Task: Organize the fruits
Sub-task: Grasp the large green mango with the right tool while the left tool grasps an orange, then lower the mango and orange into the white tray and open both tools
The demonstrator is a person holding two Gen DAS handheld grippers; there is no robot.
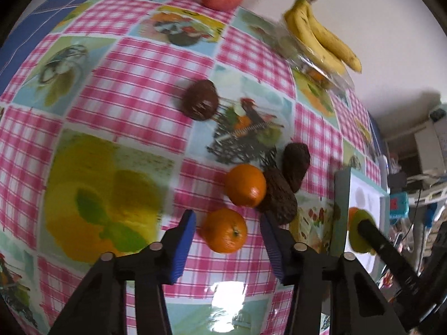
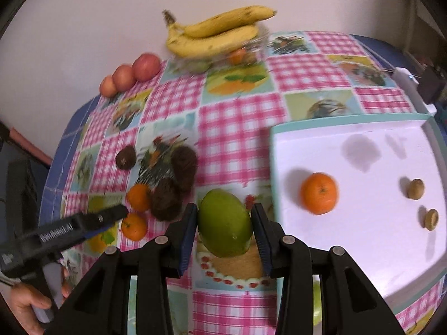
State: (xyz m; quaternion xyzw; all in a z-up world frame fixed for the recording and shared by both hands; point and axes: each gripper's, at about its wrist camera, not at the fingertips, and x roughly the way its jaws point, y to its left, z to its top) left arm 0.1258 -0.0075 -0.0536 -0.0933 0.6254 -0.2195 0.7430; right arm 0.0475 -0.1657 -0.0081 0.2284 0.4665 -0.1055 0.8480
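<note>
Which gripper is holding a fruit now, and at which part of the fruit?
The right gripper holds the green mango by its two long sides. The left gripper straddles an orange on the table without touching it.

Under me is a glossy tablecloth (image 1: 139, 64), pink gingham squares mixed with printed food and rooster pictures. A blue cloth (image 1: 42, 2) pokes out beneath it at the far edge. Plain pale wall (image 2: 83, 28) behind. At the far right edge of the table sit a white gadget (image 2: 405, 75) and a black box (image 2: 431, 85). Off the table there's a small blue box (image 1: 398, 205) and some cables (image 1: 419, 178), all pretty blurry.
</note>
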